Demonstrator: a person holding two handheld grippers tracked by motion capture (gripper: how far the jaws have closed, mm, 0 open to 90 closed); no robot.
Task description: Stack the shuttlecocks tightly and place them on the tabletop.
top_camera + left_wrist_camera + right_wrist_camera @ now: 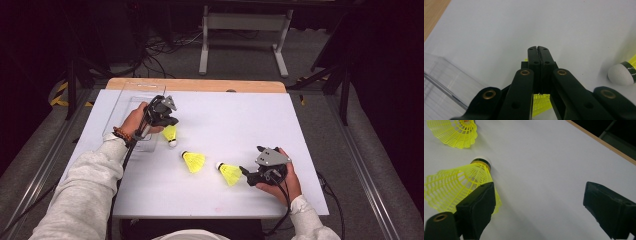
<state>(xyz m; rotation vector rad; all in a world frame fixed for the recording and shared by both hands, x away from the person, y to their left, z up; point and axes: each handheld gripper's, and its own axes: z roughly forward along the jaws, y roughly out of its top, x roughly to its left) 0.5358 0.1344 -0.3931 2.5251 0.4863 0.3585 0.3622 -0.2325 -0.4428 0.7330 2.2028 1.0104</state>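
Beside a clear box (125, 107), left fingers (539, 60) pinch a shuttlecock (170, 133); right fingers (477, 207) spread.

no words, labels, brands or numbers can be read anywhere here, not on the shuttlecocks (193, 161), the clear box (131, 107) or the desk (240, 125).

A white bench (260, 125) with a bare wooden strip (200, 85) along its far edge carries a clear plastic box (127, 117) at far left. Two yellow shuttlecocks lie on it near the middle: one (193, 161) toward the centre, another (229, 173) just right of it, nearer the front.
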